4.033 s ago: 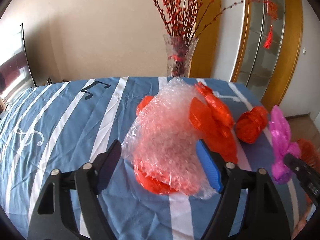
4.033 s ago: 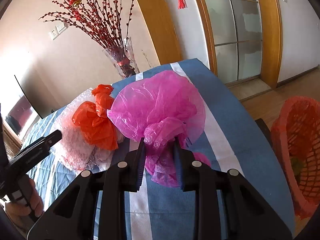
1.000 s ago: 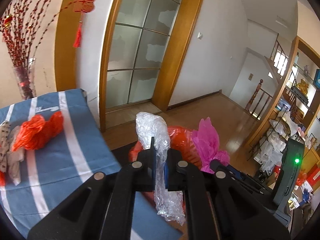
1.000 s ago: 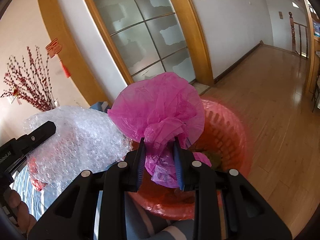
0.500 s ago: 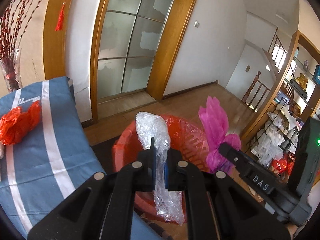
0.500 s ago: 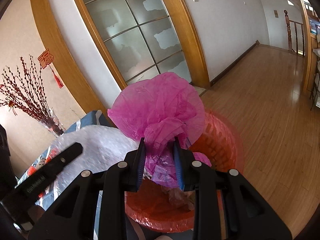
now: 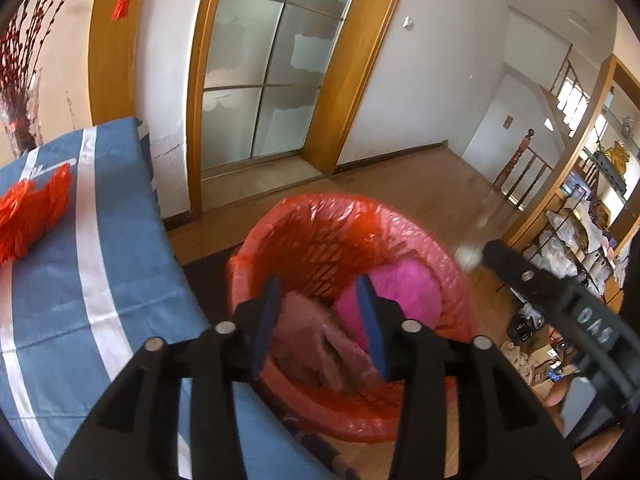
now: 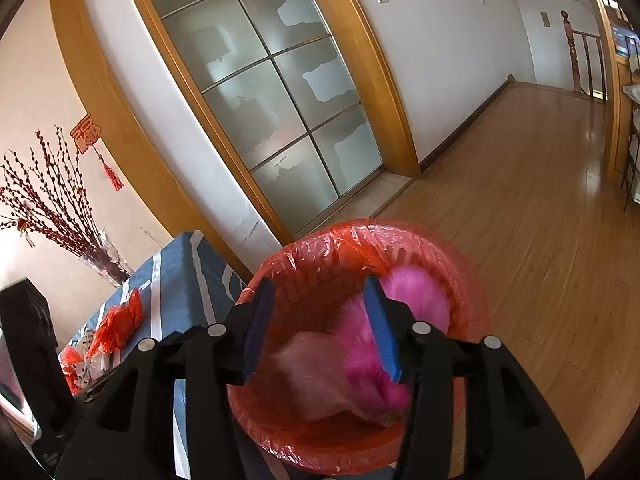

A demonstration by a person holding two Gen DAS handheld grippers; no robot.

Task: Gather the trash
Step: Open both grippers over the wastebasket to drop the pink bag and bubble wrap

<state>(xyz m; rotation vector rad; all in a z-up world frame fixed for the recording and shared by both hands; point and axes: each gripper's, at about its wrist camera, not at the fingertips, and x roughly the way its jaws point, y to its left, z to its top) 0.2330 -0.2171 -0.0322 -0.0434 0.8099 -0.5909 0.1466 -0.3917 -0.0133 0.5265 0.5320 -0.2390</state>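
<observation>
A red-lined trash basket (image 7: 320,224) stands on the floor beside the table; it also shows in the right wrist view (image 8: 384,236). Inside it lie the bubble wrap (image 7: 316,344) (image 8: 312,376) and the pink plastic bag (image 7: 400,284) (image 8: 416,292), both blurred. My left gripper (image 7: 320,312) is open and empty above the basket. My right gripper (image 8: 320,320) is open and empty above it too; its body shows at the right of the left wrist view (image 7: 560,300). A red plastic bag (image 7: 28,212) (image 8: 120,324) lies on the table.
The blue striped tablecloth (image 7: 72,304) (image 8: 184,280) covers the table left of the basket. More red and clear scraps (image 8: 80,364) lie further along it. A vase of red branches (image 8: 100,256) stands at the table's far end. Wooden floor (image 8: 540,200) lies beyond.
Both grippers have opened over the basket. The bubble wrap and the pink bag have dropped out of the fingers into the basket.
</observation>
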